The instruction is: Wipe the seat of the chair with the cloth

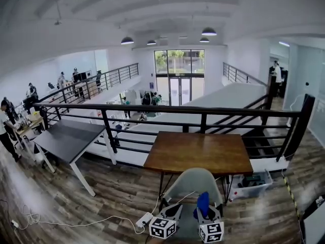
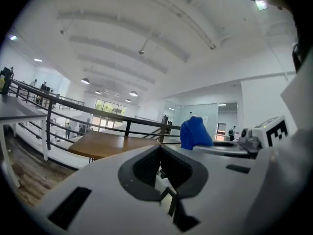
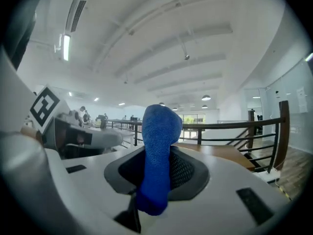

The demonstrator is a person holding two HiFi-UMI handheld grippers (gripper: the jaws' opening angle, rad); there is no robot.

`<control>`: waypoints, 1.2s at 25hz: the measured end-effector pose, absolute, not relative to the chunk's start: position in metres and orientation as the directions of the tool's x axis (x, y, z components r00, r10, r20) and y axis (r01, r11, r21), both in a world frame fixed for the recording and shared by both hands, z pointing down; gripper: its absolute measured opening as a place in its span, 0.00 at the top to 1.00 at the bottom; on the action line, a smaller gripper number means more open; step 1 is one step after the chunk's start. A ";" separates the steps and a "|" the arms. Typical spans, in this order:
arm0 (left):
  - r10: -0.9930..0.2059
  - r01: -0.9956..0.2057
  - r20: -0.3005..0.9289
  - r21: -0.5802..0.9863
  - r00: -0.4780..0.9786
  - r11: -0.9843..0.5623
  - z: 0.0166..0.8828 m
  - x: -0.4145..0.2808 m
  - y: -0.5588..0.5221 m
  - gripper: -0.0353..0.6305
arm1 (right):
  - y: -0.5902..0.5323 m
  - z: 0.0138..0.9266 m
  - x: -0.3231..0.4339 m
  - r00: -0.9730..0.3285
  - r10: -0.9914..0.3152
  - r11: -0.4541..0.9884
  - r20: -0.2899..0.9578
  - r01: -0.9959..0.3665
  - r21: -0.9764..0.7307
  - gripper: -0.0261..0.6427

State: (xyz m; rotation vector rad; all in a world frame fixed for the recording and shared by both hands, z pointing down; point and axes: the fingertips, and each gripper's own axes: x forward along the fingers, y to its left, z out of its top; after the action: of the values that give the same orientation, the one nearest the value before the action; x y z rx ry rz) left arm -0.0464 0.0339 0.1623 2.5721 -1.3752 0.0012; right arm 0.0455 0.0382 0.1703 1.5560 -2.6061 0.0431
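The grey chair (image 1: 196, 180) stands at the bottom centre of the head view, pushed in under a brown wooden table (image 1: 199, 152). Both grippers are held up just above its seat. My right gripper (image 1: 205, 213) (image 3: 159, 176) is shut on the blue cloth (image 1: 203, 203) (image 3: 158, 151), which stands up out of the jaws and droops below them. My left gripper (image 1: 173, 210) (image 2: 164, 174) sits beside it on the left with its jaws shut and nothing in them. The blue cloth (image 2: 195, 132) also shows in the left gripper view, to the right. Most of the seat is hidden behind the grippers.
A black metal railing (image 1: 203, 111) runs behind the wooden table. A dark grey table (image 1: 68, 138) stands at the left. A white power strip (image 1: 143, 219) with a cable lies on the wood floor left of the chair. A storage box (image 1: 252, 184) sits at the right. People work far left.
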 end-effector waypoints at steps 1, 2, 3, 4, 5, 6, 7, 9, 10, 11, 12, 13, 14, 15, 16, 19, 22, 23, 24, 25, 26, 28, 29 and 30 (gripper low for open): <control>-0.825 -0.824 0.097 0.187 0.557 -0.534 0.157 -0.043 0.034 0.94 | 0.038 0.159 0.048 -0.470 -0.878 0.474 0.085 -0.880 0.031 0.80; -0.829 -0.827 0.089 0.180 0.553 -0.533 0.151 -0.039 0.034 0.94 | 0.039 0.151 0.052 -0.470 -0.880 0.473 0.070 -0.880 0.034 0.80; -0.832 -0.829 0.079 0.173 0.550 -0.532 0.145 -0.035 0.035 0.94 | 0.039 0.146 0.057 -0.469 -0.881 0.471 0.058 -0.881 0.040 0.80; -0.834 -0.831 0.070 0.167 0.547 -0.531 0.140 -0.031 0.036 0.94 | 0.040 0.143 0.062 -0.467 -0.883 0.469 0.049 -0.882 0.043 0.80; -0.836 -0.832 0.063 0.162 0.545 -0.530 0.137 -0.028 0.037 0.94 | 0.041 0.142 0.067 -0.464 -0.885 0.466 0.044 -0.884 0.043 0.80; -0.838 -0.834 0.060 0.157 0.543 -0.529 0.135 -0.025 0.038 0.94 | 0.042 0.142 0.071 -0.464 -0.885 0.465 0.042 -0.884 0.038 0.80; -0.839 -0.836 0.060 0.153 0.541 -0.528 0.134 -0.023 0.038 0.94 | 0.042 0.143 0.074 -0.465 -0.884 0.466 0.042 -0.884 0.036 0.80; -0.842 -0.840 0.064 0.143 0.536 -0.524 0.131 -0.018 0.040 0.94 | 0.045 0.147 0.078 -0.463 -0.885 0.465 0.048 -0.884 0.053 0.80; -0.843 -0.842 0.063 0.135 0.534 -0.523 0.129 -0.014 0.042 0.94 | 0.049 0.149 0.081 -0.458 -0.888 0.460 0.052 -0.885 0.067 0.80; -0.844 -0.843 0.060 0.125 0.532 -0.523 0.127 -0.010 0.045 0.94 | 0.054 0.152 0.084 -0.452 -0.890 0.455 0.057 -0.887 0.075 0.80; -0.844 -0.843 0.056 0.116 0.533 -0.525 0.125 -0.006 0.048 0.94 | 0.060 0.155 0.087 -0.446 -0.893 0.450 0.062 -0.890 0.078 0.80; -0.843 -0.842 0.054 0.108 0.535 -0.528 0.124 -0.003 0.049 0.94 | 0.064 0.159 0.089 -0.443 -0.894 0.447 0.068 -0.891 0.077 0.80; -0.842 -0.842 0.054 0.104 0.537 -0.530 0.124 -0.001 0.050 0.94 | 0.067 0.161 0.089 -0.444 -0.893 0.448 0.070 -0.891 0.075 0.80; -0.842 -0.842 0.054 0.103 0.537 -0.530 0.124 0.000 0.051 0.94 | 0.069 0.163 0.088 -0.448 -0.892 0.452 0.068 -0.889 0.073 0.80; -0.842 -0.842 0.054 0.103 0.537 -0.530 0.125 0.001 0.052 0.94 | 0.070 0.162 0.087 -0.452 -0.890 0.456 0.063 -0.887 0.073 0.80; -0.844 -0.843 0.052 0.108 0.534 -0.527 0.125 0.003 0.052 0.94 | 0.065 0.152 0.092 -0.451 -0.892 0.452 0.034 -0.888 0.086 0.80; -0.848 -0.846 0.048 0.110 0.528 -0.521 0.127 0.008 0.054 0.94 | 0.060 0.147 0.106 -0.433 -0.901 0.433 0.018 -0.897 0.092 0.80; -0.849 -0.847 0.047 0.111 0.527 -0.519 0.127 0.009 0.054 0.94 | 0.058 0.147 0.110 -0.427 -0.904 0.426 0.016 -0.901 0.083 0.80; -0.849 -0.848 0.046 0.112 0.526 -0.519 0.128 0.009 0.054 0.94 | 0.056 0.148 0.113 -0.421 -0.907 0.422 0.016 -0.904 0.065 0.80; -0.849 -0.848 0.047 0.112 0.526 -0.519 0.128 0.009 0.054 0.94 | 0.054 0.150 0.115 -0.418 -0.908 0.419 0.018 -0.907 0.040 0.80; -0.849 -0.847 0.047 0.112 0.526 -0.519 0.129 0.010 0.053 0.94 | 0.053 0.152 0.117 -0.416 -0.909 0.417 0.022 -0.909 0.017 0.80; -0.847 -0.846 0.047 0.114 0.529 -0.522 0.130 0.014 0.052 0.94 | 0.052 0.156 0.119 -0.418 -0.908 0.418 0.028 -0.909 -0.003 0.80; -0.846 -0.845 0.048 0.115 0.530 -0.523 0.131 0.015 0.052 0.94 | 0.052 0.156 0.119 -0.420 -0.907 0.421 0.031 -0.907 -0.003 0.80; -0.846 -0.844 0.049 0.116 0.532 -0.524 0.131 0.016 0.053 0.94 | 0.053 0.156 0.119 -0.423 -0.906 0.423 0.032 -0.906 -0.001 0.80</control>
State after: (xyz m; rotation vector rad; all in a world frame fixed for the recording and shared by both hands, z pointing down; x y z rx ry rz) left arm 0.0157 0.0529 0.1306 2.6377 -1.4623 -0.0195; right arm 0.1190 0.0531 0.1561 1.6734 -2.6273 0.0283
